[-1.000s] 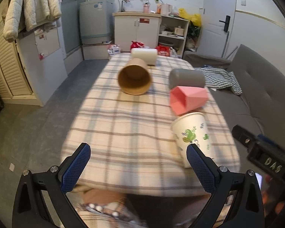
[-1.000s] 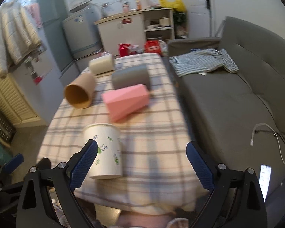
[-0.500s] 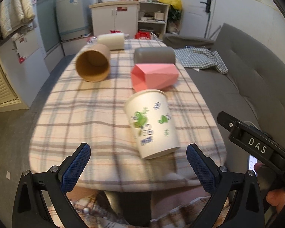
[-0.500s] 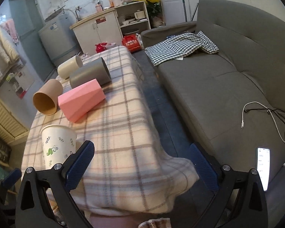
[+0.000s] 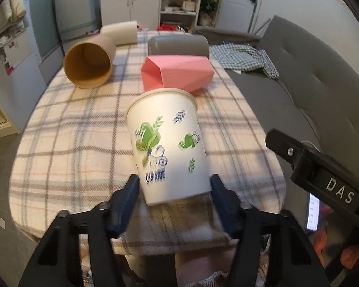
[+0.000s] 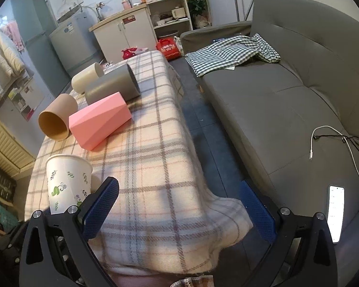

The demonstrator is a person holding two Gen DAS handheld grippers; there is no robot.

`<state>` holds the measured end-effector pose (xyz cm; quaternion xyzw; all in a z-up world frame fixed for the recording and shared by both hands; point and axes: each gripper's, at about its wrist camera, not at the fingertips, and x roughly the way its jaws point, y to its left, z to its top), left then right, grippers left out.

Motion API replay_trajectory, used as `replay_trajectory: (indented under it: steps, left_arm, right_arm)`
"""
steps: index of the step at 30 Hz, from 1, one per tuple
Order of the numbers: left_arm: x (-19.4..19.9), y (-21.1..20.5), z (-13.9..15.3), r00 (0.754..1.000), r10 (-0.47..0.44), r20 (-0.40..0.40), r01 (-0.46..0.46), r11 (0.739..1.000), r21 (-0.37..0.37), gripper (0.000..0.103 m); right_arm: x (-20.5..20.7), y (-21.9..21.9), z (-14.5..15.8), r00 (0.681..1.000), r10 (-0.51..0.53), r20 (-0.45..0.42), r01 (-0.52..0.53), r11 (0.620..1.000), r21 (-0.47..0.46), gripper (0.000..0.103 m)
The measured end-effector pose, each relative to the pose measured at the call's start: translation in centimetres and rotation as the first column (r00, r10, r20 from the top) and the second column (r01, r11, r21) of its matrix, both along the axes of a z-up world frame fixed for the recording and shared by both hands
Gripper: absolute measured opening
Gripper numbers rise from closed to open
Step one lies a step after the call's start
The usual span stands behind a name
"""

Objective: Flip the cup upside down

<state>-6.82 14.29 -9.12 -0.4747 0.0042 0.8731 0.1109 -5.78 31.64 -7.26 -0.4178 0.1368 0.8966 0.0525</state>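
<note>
Cups (image 5: 177, 75) on their sides just behind white paper cup (image 5: 168, 147).

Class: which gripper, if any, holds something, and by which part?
The left gripper grips the paper cup by its lower sides near the base. The right gripper holds nothing.

Paper cup (image 5: 167, 148) between left tongs (image 5: 174, 191), before faceted cup (image 5: 179, 75).

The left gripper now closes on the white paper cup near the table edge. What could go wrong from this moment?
1. The left gripper grips the white paper cup low, near its base; thin paper may crush or slip during the flip.
2. The pink cup lies close behind, so a forward swing could hit it.
3. The cup stands near the edge of the table; a drop may send it to the floor.
</note>
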Motion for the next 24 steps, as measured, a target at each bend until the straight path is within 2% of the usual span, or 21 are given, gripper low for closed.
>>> replay_trajectory:
  steps: [4, 9, 14, 24]
  left_arm:
    - [0.3, -0.4, 0.6, 1.000, -0.014, -0.009, 0.014, 1.000, 0.013, 0.060]
    - [0.7, -1.2, 2.6, 0.997, -0.021, -0.075, 0.021, 1.000, -0.001, 0.060]
    - [0.1, -2.9, 3.8, 0.994, -0.008, -0.109, 0.006, 1.000, -0.019, 0.059]
    - [-2.1, -6.2, 4.6, 0.998, 0.013, -0.063, -0.016, 0.999, -0.049, 0.059]
  right_arm:
    - [0.1, -0.7, 0.2, 1.000, 0.011, -0.002, -0.011, 1.000, 0.018, 0.101]
    - [0.3, -1.5, 0.7, 1.000, 0.021, -0.010, -0.021, 0.999, 0.040, 0.101]
    - [0.5, -2.3, 1.3, 0.999, 0.038, -0.023, -0.037, 0.999, 0.037, 0.101]
    - [0.2, -4.1, 1.3, 0.997, 0.074, -0.017, -0.073, 0.995, 0.068, 0.101]
